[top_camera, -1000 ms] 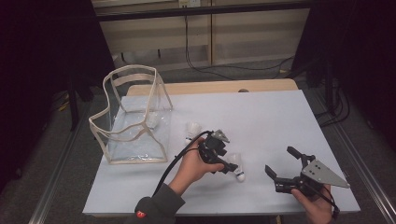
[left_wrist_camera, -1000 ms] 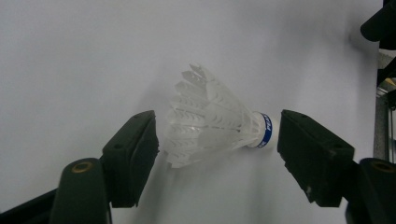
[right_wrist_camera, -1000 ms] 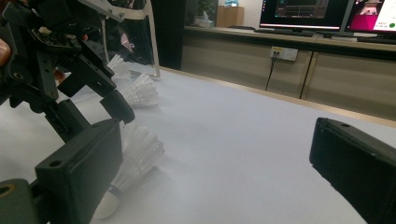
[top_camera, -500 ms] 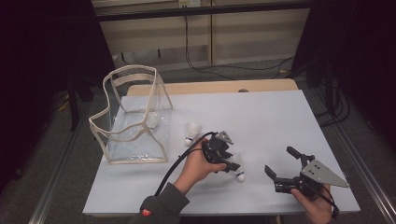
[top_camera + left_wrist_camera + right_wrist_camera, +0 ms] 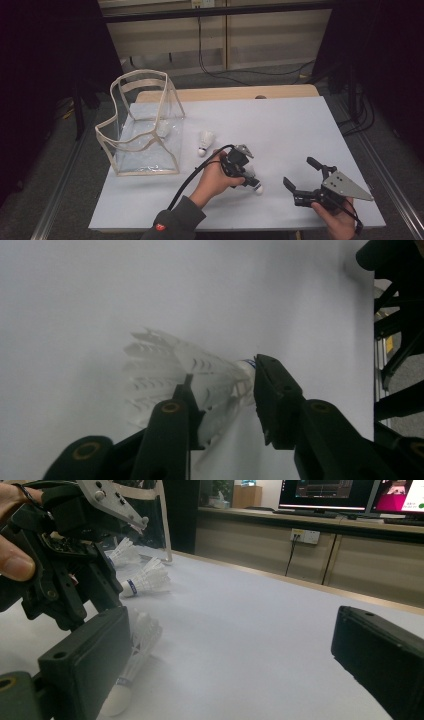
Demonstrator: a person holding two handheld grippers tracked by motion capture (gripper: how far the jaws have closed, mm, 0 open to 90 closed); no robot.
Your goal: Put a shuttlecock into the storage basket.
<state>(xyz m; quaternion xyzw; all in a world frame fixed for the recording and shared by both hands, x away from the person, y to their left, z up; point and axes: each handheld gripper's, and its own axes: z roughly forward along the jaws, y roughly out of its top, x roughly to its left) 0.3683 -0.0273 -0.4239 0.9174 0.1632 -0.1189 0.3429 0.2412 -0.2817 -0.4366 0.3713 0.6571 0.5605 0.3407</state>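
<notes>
Altogether three shuttlecocks, one clear bag, two grippers

Table centre, far half open — clear bag blocks left; second shuttlecock probably just beside it.

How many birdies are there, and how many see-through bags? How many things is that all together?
Shuttlecocks: 3
Clear bag: 1
Total: 4
</notes>
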